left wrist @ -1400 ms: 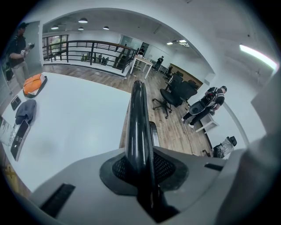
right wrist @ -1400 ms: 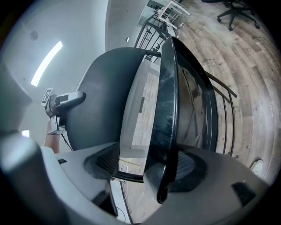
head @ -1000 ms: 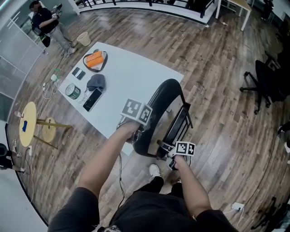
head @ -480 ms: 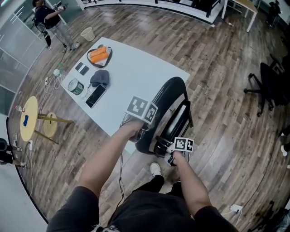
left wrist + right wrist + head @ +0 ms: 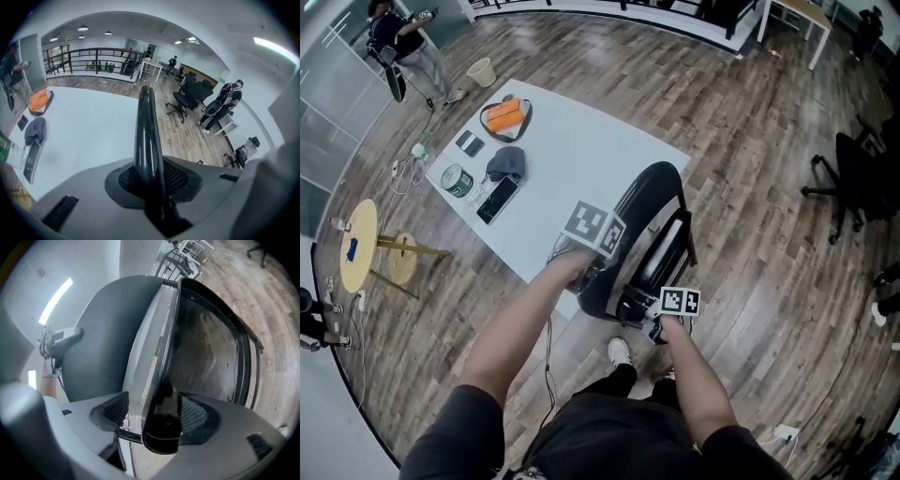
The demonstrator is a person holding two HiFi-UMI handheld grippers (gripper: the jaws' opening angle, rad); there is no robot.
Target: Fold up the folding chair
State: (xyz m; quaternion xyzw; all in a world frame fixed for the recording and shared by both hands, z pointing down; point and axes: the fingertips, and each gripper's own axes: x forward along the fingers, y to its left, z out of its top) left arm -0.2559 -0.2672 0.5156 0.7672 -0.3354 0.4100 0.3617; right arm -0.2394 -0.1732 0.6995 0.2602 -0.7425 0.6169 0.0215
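— Wood-plank floor [image 5: 750, 141], open office; a white table [image 5: 572, 141] with a phone [image 5: 498, 199] and cap [image 5: 505, 162].
— The folding chair [image 5: 652, 239]?
— At the table's near edge, seat [image 5: 206, 348] swung up near the backrest [image 5: 145, 122]. Mostly folded, I'd judge; a gap remains.
— Grips?
— Left gripper [image 5: 151, 185] pinches the backrest rim, jaws opening; right gripper [image 5: 161, 418] is closing round the seat rim, unclamped.

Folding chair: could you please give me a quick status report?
Left gripper on backrest rim, jaws opening. Right gripper: jaws closing around seat edge. Folding chair nearly folded. White table alongside.
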